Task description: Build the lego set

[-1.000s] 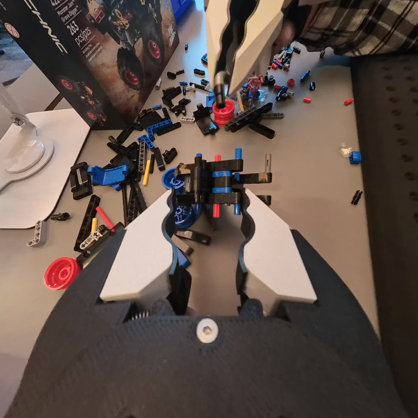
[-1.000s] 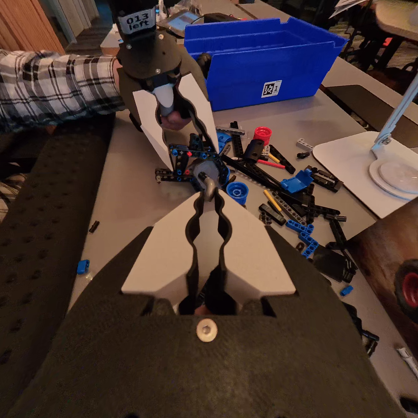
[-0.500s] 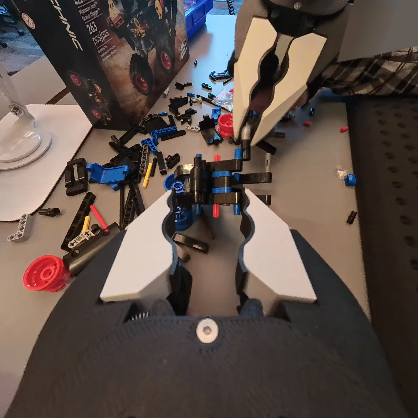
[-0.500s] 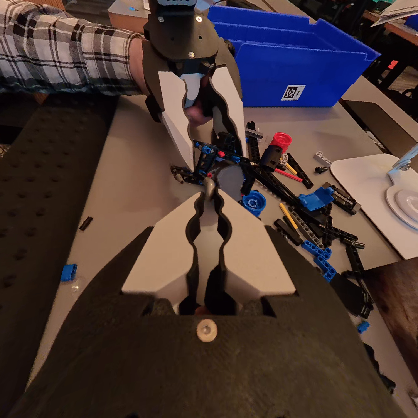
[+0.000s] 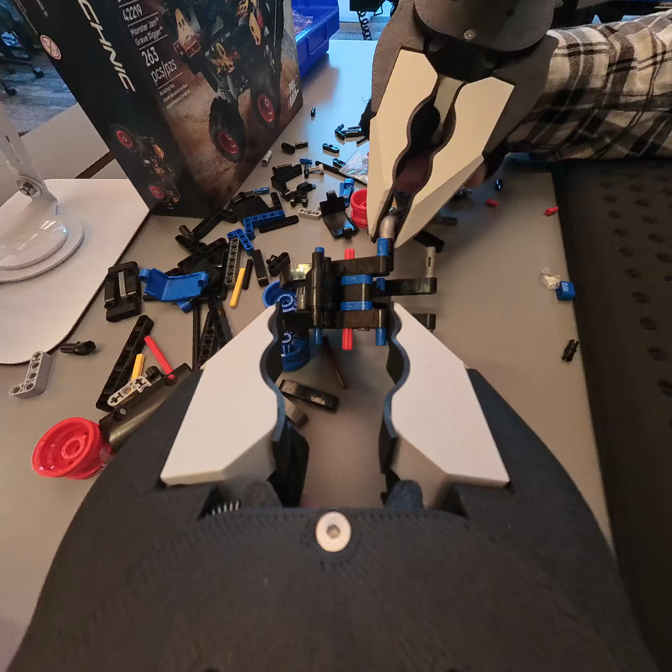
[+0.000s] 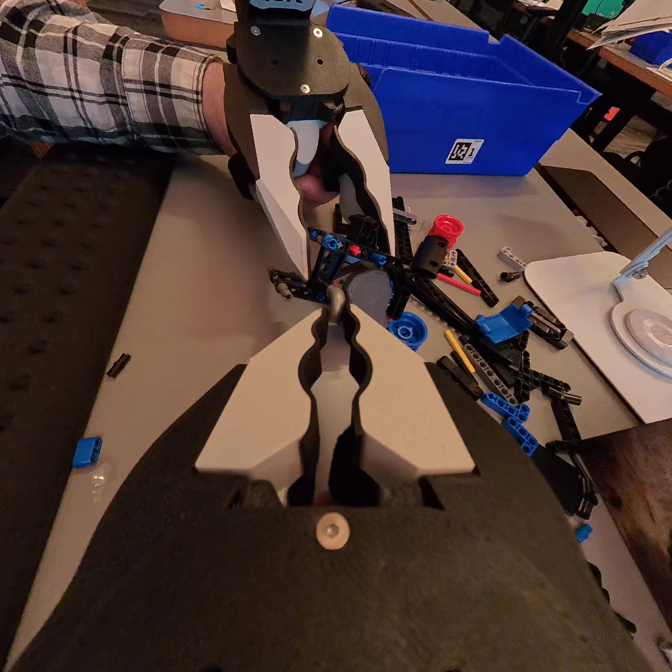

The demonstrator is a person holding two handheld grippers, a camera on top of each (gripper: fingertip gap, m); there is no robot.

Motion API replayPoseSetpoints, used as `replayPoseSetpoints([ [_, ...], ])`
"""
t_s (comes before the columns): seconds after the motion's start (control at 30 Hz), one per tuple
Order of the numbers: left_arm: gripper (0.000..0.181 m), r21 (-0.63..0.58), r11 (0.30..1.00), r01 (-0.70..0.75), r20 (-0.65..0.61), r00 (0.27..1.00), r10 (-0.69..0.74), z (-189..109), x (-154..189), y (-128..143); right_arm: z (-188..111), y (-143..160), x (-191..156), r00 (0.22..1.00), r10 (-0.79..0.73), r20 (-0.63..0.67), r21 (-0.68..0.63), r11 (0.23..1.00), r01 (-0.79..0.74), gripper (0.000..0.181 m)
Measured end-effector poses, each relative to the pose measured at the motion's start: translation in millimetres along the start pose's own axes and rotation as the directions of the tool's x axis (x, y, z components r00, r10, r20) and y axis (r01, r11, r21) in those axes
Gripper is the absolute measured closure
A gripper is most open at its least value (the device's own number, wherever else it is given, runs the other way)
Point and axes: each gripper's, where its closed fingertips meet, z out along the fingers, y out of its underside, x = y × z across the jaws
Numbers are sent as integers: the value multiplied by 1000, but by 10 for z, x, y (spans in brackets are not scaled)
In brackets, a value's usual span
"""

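Since a second ago the right gripper (image 5: pixel 388 232), pinching a small grey curved connector (image 5: pixel 386 228), has descended onto the blue pin (image 5: pixel 382 247) at one o'clock; the left gripper (image 5: pixel 334 320) clamps the small black-and-blue beam assembly (image 5: pixel 349 291). Judging by many loose pieces (image 5: pixel 203 291), building is early.

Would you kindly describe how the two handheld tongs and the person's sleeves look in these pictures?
Both tongs share one design: the left tongs and right tongs have a rounded, textured black printed body with a silver screw, and two angular white fingers with wavy black-lined inner edges. A small spring shows at the left base. The plaid black, white and grey sleeves reach the wrists.
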Motion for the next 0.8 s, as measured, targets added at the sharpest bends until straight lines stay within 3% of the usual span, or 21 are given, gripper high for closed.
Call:
replayPoseSetpoints([
  [0.8, 126, 7, 1000, -16, -3, 1000, 17, -10, -10, 12, -34, -24, 46, 1000, 2, -18, 14, 1000, -1, 175],
])
